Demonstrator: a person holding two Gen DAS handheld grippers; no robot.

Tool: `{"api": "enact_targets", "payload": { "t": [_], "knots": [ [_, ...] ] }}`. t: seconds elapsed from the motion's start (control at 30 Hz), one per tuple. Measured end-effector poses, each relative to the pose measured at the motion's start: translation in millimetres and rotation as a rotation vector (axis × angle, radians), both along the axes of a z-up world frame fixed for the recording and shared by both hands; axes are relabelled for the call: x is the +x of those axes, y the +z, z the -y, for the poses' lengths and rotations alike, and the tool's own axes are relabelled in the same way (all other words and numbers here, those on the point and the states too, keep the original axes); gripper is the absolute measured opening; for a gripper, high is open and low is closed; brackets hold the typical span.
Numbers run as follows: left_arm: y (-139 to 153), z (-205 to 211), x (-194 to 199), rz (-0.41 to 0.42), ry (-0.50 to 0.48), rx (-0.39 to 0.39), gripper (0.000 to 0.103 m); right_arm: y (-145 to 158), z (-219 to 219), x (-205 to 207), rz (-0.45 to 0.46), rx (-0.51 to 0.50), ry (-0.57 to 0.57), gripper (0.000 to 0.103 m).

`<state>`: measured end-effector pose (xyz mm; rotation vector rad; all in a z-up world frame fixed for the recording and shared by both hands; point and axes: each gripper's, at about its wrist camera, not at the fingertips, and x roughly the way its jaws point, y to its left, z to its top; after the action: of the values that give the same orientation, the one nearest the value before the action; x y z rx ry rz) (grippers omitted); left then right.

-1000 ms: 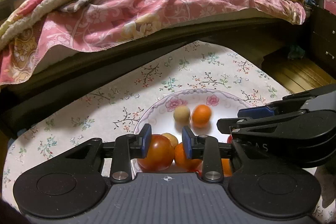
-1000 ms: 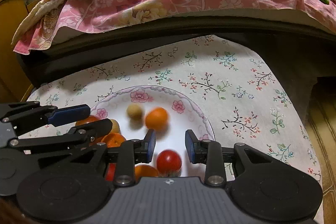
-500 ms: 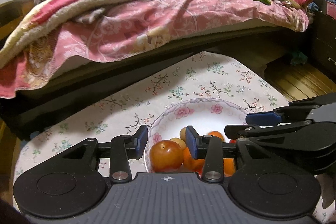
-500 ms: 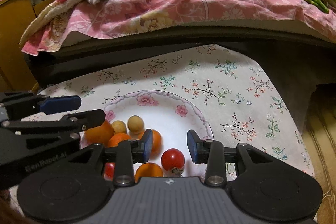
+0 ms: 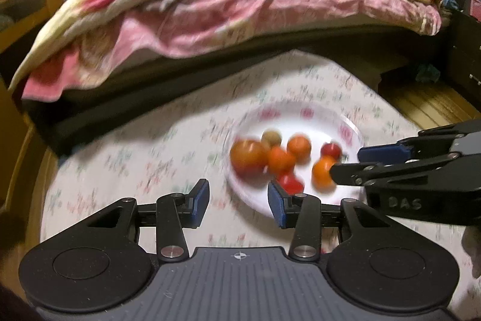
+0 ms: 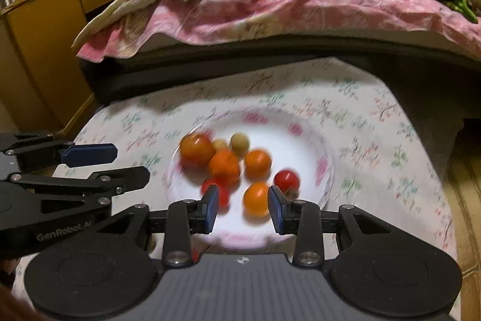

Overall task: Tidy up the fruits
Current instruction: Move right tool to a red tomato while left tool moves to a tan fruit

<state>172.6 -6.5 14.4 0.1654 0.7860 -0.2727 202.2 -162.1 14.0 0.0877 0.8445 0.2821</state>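
On one plate [image 6: 326,167], eight blurred fruits [image 6: 257,163].

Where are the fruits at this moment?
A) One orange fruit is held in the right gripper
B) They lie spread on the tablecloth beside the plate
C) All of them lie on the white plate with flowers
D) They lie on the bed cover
C: the fruits all rest on the plate, and both the right gripper and the left gripper are open and hold nothing.
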Motion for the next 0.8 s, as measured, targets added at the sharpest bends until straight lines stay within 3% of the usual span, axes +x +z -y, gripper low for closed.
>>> {"api": "enact_targets", "payload": {
  "t": [0.37, 0.57, 0.8],
  "knots": [
    [-13, -19, -33, -0.091, 0.000, -0.027, 0.055, -23, -19, -43, -0.094, -0.007, 0.063, 0.038],
    [-26, -23, -35, -0.131, -0.017, -0.010, 0.055, -37, -23, -36, -0.121, -0.015, 0.073, 0.038],
    [-26, -22, -32, -0.137, -0.033, -0.012, 0.057, -45, -40, -28, -0.122, -0.047, 0.160, 0.038]
  ]
}}
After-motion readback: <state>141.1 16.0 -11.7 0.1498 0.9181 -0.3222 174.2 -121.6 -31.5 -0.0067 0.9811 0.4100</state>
